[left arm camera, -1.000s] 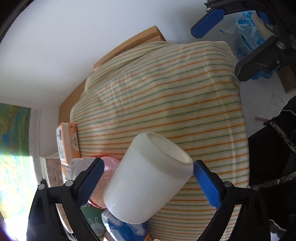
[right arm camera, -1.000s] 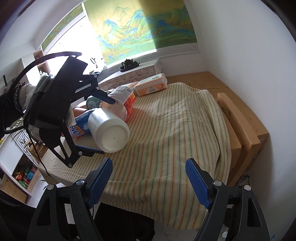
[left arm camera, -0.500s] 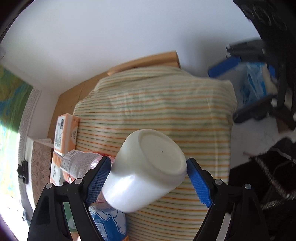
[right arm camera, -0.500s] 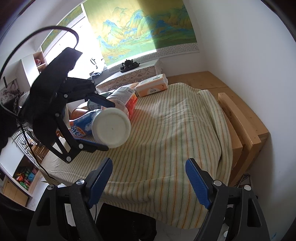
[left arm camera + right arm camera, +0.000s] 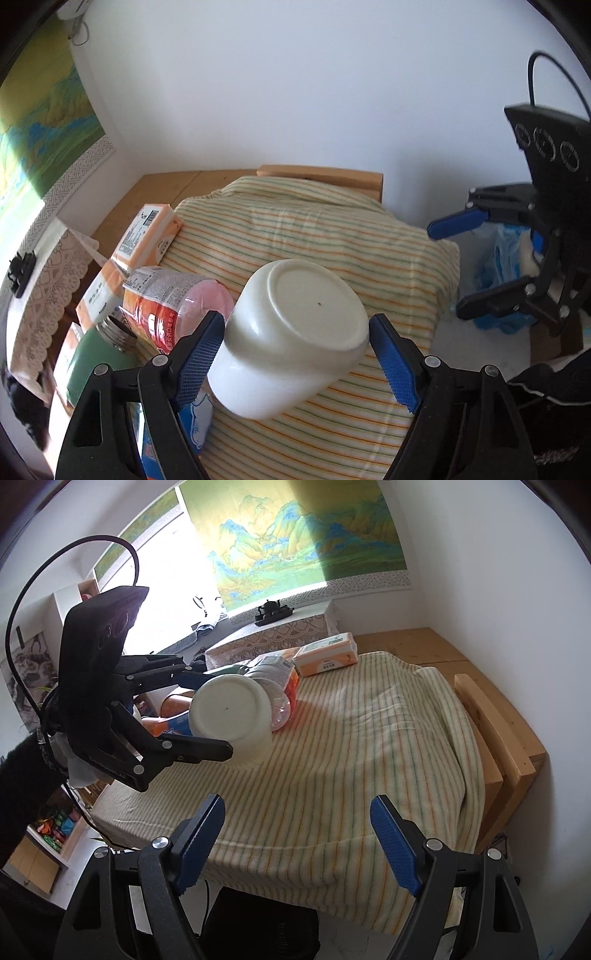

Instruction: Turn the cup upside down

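A white cup (image 5: 291, 336) is held between the blue pads of my left gripper (image 5: 295, 354). It is tilted with its flat base turned up and toward the camera, and its mouth is hidden below. In the right wrist view the cup (image 5: 231, 716) hangs just above the striped cloth (image 5: 369, 757), its lower edge close to or touching it; I cannot tell which. My left gripper (image 5: 207, 716) is shut on it there. My right gripper (image 5: 295, 842) is open and empty near the table's front edge, and also shows at the right in the left wrist view (image 5: 450, 269).
A plastic bottle (image 5: 166, 299), a green flask (image 5: 99, 354) and orange tissue packs (image 5: 147, 236) lie left of the cup. A blue packet (image 5: 173, 727) lies behind it. A wooden bench (image 5: 491, 738) stands along the wall. Blue bags (image 5: 498, 258) sit on the floor.
My left gripper has rotated the cup from lying sideways to base up and lowered it toward the cloth. The right gripper has stayed in place.
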Tool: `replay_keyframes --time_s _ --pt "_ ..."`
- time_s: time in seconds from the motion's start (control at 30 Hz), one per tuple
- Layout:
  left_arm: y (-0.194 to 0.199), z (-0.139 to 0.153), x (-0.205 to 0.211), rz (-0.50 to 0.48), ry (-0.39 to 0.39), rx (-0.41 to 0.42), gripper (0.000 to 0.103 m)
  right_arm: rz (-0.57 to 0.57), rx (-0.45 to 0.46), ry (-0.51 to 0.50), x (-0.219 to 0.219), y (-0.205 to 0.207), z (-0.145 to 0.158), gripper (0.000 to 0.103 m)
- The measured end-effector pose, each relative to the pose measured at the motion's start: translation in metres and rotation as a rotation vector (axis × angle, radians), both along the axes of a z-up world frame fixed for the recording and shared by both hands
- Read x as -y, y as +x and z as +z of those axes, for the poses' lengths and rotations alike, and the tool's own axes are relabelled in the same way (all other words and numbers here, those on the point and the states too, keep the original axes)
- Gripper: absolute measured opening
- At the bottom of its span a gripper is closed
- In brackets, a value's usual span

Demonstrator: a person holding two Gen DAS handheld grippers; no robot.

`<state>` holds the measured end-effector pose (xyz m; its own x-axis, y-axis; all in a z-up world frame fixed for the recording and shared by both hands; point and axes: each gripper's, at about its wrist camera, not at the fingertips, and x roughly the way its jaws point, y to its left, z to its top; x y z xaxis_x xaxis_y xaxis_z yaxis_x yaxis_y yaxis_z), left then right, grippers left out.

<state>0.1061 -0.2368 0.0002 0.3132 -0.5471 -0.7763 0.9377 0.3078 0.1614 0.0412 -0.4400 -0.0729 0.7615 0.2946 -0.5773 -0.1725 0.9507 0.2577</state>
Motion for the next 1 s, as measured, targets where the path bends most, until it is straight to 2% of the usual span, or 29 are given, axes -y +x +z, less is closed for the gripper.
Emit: replay_keyframes --time_s 0.07,0.13,0.3,0.53,0.83,1.0 --pt "0.003 0.0 -0.006 0.02 -0.029 -0.039 0.083 0.004 -0.001 0.002 -0.002 0.0 0.0 0.078" --pt "0.003 0.0 -0.013 0.044 -0.056 -0.04 0.083 0.005 0.001 0.001 -0.005 -0.001 0.001 0.078" --pt "0.0 0.005 -0.035 0.127 -0.185 -0.073 0.083 0.007 0.014 0.01 -0.007 -0.001 0.003 0.078" --pt "0.0 0.004 -0.065 0.258 -0.327 -0.118 0.082 0.031 0.023 0.002 -0.02 0.002 0.004 0.078" --pt "-0.008 0.003 -0.1 0.398 -0.421 -0.07 0.08 0.027 0.052 0.041 -0.037 0.006 0.008 0.078" --pt "-0.01 0.006 -0.116 0.442 -0.455 -0.041 0.079 -0.074 0.105 -0.023 -0.054 0.002 0.016 0.078"
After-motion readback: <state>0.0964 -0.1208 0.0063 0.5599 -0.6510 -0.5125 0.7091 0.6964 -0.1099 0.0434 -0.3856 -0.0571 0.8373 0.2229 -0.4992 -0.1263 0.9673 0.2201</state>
